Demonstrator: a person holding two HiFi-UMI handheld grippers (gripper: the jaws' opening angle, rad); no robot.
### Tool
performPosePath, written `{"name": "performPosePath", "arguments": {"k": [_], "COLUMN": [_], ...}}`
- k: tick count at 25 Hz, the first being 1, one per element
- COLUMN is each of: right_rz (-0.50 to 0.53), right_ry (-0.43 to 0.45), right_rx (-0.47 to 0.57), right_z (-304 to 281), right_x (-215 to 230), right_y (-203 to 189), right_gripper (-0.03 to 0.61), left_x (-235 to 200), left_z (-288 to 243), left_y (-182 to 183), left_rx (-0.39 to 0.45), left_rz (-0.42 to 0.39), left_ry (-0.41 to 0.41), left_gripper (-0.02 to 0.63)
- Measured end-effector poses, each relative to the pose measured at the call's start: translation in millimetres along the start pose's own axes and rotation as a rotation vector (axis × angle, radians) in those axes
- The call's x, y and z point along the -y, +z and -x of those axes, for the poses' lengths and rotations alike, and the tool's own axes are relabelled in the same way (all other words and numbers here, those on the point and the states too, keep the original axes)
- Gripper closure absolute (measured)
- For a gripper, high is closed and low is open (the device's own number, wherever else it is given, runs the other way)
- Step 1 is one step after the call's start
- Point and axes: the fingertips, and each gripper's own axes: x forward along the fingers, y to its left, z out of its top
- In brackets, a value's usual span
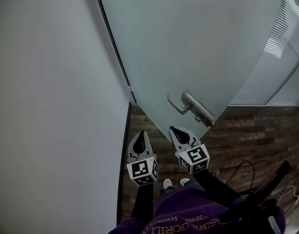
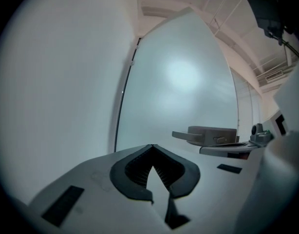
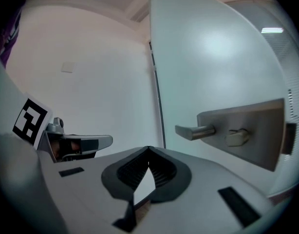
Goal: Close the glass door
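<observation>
Ahead, glass door (image 1: 188,43) meets white wall (image 1: 52,106); wooden floor (image 1: 256,130) beneath.

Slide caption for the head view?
Left gripper and right gripper, both shut, face the glass door near its lever handle.

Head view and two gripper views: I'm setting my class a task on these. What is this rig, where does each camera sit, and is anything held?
No robot here: a person holds a two-jaw gripper in each hand. The head view looks down from the person's head at the left gripper and right gripper. Each gripper view looks along its own jaws. Ahead stands a frosted glass door with a lever handle, beside a white wall. Both grippers are shut and hold nothing.
</observation>
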Motion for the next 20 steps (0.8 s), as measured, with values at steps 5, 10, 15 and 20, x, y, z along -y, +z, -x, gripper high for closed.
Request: {"name": "performPosePath", "arguments": {"k": [5,10,15,20], "right_rz": [-0.024,-0.049,-0.048,-0.052], "right_ry": [-0.151,-0.232,-0.278,-0.277], "right_rx": [0.017,0.02,0.013,0.017], "right_z": [30,51,66,69], "right_x": [23,36,45,54], "right_y": [3,-5,-14,-20], "right_gripper": [0.588,0.588,0.588,0.588], "left_x": [40,68,93,107], "left_z": [-18,-30,-40,-54], "left_y": [0,-10,-16,-24], "left_rx": [-0.013,-0.033,-0.034,-0.043], "left_rz": [-0.005,-0.021,-0.063,-0.111], "left_ry": [-0.166,-0.262,-0.331,-0.349], "left_gripper": [0.612,0.612,0.612,0.612]}}
